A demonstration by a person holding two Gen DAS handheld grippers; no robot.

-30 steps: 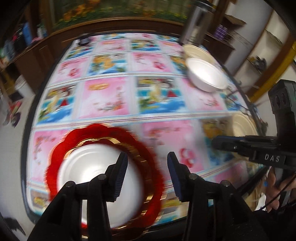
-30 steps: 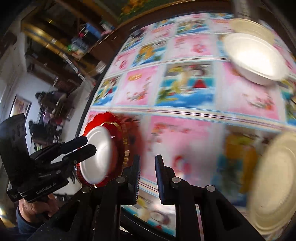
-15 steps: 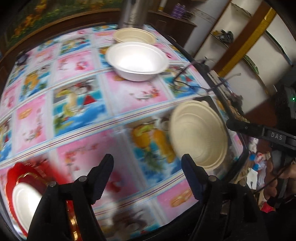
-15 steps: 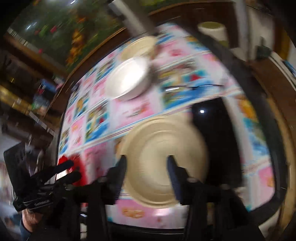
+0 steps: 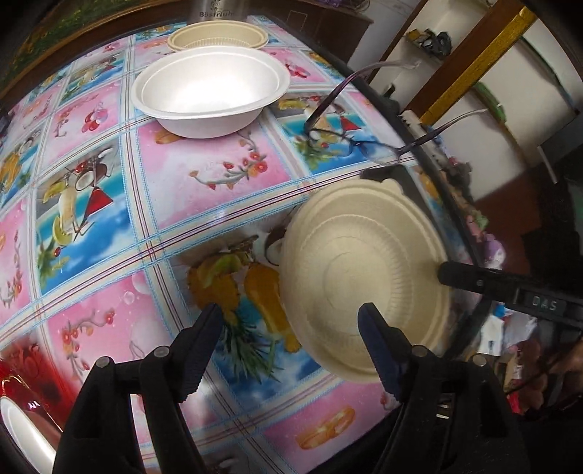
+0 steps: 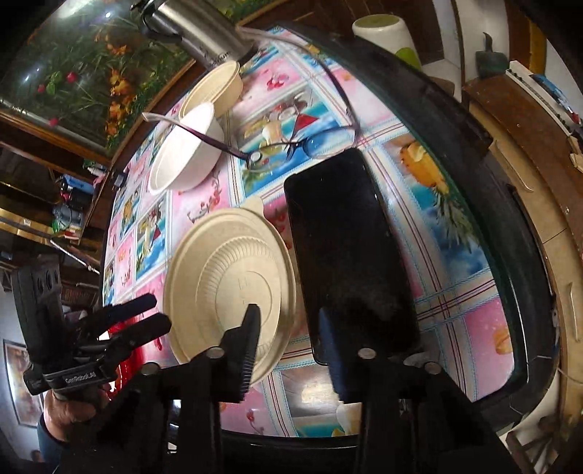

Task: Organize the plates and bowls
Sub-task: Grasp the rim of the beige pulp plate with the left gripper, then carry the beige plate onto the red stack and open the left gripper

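A cream ridged plate [image 5: 364,277] lies on the table's near right part; it also shows in the right wrist view [image 6: 233,284]. My left gripper [image 5: 289,321] is open, its right finger over the plate's near rim. My right gripper [image 6: 288,321] is open, its left finger over the plate's right edge. A white bowl [image 5: 211,98] and a cream bowl [image 5: 218,36] stand further back. A red-rimmed plate with a white plate on it [image 5: 22,408] lies at the near left.
A black phone [image 6: 346,255] lies beside the cream plate on its right. Spectacles [image 6: 291,146] lie behind it. A steel flask [image 6: 196,29] stands at the back. The table's dark edge [image 6: 473,175] curves round on the right.
Both grippers have swung right from the red-rimmed plate to the cream plate and come closer to it. Both have opened wider.
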